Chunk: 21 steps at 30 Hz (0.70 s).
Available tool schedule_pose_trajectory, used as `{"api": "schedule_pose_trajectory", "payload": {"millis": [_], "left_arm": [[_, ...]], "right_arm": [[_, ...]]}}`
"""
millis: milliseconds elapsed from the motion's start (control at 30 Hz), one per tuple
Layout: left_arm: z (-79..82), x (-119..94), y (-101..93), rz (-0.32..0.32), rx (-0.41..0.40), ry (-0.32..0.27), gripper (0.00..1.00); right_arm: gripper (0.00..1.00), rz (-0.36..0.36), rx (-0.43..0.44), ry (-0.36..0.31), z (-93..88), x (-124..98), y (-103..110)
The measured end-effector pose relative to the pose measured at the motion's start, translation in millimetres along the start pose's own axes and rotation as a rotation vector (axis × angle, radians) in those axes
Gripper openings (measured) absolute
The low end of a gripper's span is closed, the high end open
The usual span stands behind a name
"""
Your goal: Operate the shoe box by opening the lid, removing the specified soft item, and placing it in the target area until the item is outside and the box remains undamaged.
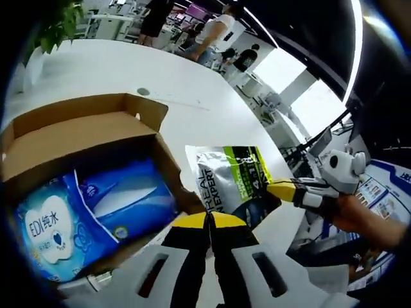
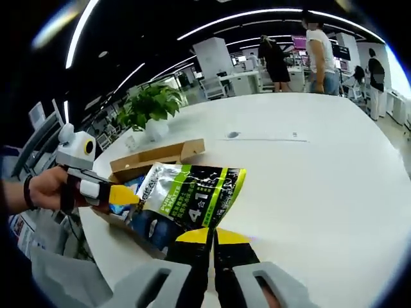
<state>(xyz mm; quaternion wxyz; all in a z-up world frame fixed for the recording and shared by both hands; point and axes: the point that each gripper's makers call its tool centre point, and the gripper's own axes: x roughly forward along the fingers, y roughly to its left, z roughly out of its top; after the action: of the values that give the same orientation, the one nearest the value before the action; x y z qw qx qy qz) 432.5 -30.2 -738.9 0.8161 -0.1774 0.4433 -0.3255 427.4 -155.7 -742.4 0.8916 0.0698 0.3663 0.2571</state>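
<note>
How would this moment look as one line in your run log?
box: open on table | pouch: out, held by right tool | tissues: in box | left tool: shut

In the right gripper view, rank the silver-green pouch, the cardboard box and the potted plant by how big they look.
1. Silver-green pouch, though it's nearest the camera.
2. Cardboard box and potted plant look alike; box partly hidden.

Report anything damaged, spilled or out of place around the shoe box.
Nothing looks damaged or spilled. The shoe box sits open with blue tissue packs inside, and the green-and-silver pouch is lifted out, pinched in the right claw.
</note>
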Motion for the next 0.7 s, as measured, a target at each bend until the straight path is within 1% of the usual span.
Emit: {"api": "schedule_pose_trajectory", "payload": {"millis": [267, 467, 700], "left_arm": [[-3.3, 21, -20.8, -0.016, 0.017, 0.017, 0.0], [-6.4, 35, -30.3, -0.03, 0.013, 0.025, 0.0], [-6.4, 49, -40.5, -0.032, 0.027, 0.025, 0.0]], "right_arm": [[0.0, -0.023, 0.022, 0.001, -8.2, -14, -24], [0.0, -0.034, 0.034, 0.003, -12.4, -22, -40], [0.0, -0.038, 0.043, 0.006, -12.4, -26, -57]]}}
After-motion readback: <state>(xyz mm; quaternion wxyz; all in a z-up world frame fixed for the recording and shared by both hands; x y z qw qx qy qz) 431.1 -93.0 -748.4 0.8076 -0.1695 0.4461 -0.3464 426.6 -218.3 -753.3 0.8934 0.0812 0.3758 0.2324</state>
